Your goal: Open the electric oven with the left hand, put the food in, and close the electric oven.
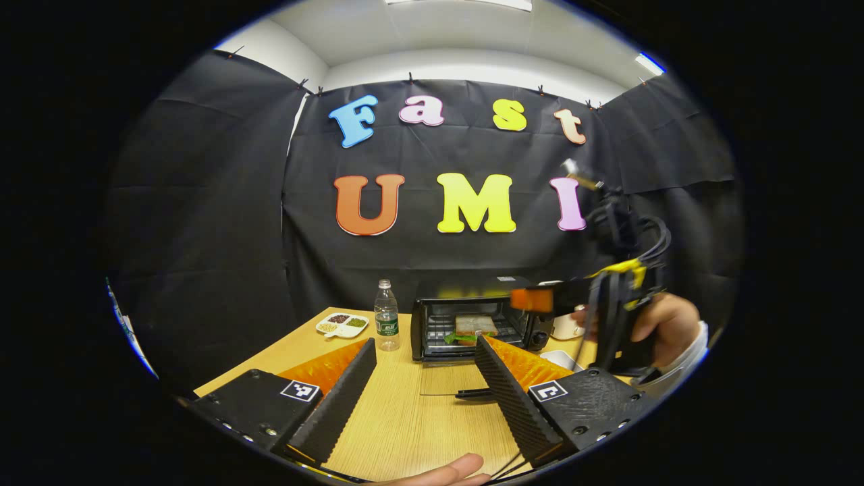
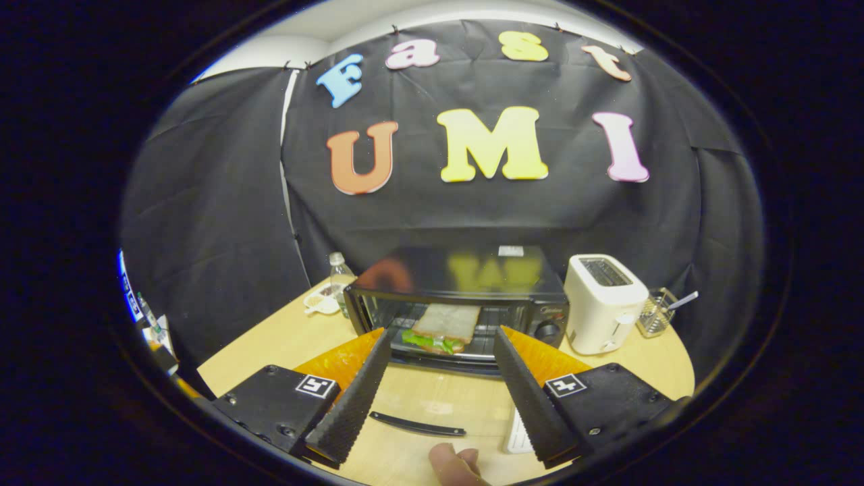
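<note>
In the left gripper view my left claw [image 1: 422, 385] is spread wide over the pale wooden worktop [image 1: 405, 432], gripping nothing. At twelve o'clock the black electric oven [image 1: 472, 324] stands with its glass door [image 1: 449, 381] folded down flat, a sandwich of bread and green lettuce [image 1: 474, 328] on its rack. My right claw [image 1: 533, 299] hangs at two o'clock; I cannot tell its state here.

In the right gripper view my right claw [image 2: 439, 391] gapes empty, the sandwich [image 2: 442, 327] inside the oven [image 2: 466, 297] at twelve o'clock. A white toaster [image 2: 604, 304] stands just beside the oven, at two o'clock.
</note>
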